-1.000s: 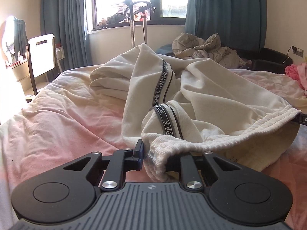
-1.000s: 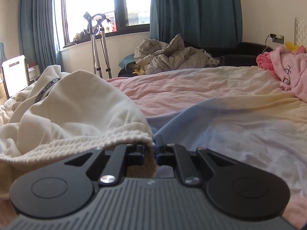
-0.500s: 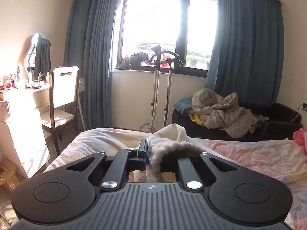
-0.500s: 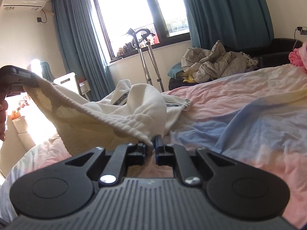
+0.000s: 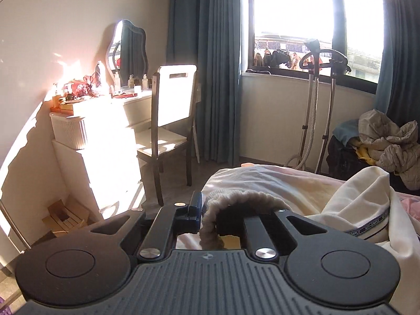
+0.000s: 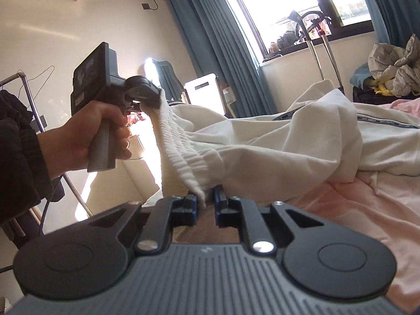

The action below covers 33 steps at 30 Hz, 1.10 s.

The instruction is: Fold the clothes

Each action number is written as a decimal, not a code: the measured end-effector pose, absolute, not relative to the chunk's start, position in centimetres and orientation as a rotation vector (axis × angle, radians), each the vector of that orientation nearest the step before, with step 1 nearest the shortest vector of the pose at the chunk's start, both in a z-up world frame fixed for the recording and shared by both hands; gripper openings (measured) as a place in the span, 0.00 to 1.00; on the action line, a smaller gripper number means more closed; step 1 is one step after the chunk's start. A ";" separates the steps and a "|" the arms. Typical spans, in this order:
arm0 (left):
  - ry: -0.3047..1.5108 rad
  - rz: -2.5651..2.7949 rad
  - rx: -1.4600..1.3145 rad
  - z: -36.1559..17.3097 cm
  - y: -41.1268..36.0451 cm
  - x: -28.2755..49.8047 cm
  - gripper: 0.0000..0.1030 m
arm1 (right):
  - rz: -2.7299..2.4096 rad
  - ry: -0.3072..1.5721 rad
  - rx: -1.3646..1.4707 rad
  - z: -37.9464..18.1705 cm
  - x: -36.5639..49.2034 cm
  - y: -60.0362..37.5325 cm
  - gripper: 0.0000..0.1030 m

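waistband (image 6: 181,144) lifted higher, both grippers clamped; trouser legs cut off

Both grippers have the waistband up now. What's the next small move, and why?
Probably spread the two grippers apart to pull the waistband taut. It sags between the left gripper and right gripper, and the trousers lie bunched on the bed.

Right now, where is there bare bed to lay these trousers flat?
Free: the pink bedsheet, right of the right gripper and below the cream ribbed-waist trousers. Crowded: the trousers cover the bed's left and far side, up to the left gripper.
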<state>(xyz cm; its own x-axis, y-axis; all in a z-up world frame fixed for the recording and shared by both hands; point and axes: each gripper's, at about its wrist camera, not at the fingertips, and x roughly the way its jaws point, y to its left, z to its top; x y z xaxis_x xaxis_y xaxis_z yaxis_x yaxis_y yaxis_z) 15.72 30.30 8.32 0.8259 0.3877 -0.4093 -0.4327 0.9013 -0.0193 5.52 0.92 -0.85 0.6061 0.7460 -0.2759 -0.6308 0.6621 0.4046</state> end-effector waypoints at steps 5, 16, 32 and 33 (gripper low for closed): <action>0.472 0.500 -0.190 3.9 34.5 16.8 0.12 | 0.843 0.552 0.266 -5.2 8.0 3.4 0.13; 0.528 0.587 -0.207 1.3 37.6 14.7 0.64 | 0.845 0.552 0.223 -4.8 8.2 3.0 0.37; 0.452 0.349 -0.058 5.6 27.6 3.0 0.84 | 0.651 0.472 0.099 1.5 2.2 -9.7 0.54; 0.443 0.326 -0.059 5.7 26.4 2.9 0.84 | 0.628 0.465 0.090 1.7 2.0 -10.8 0.54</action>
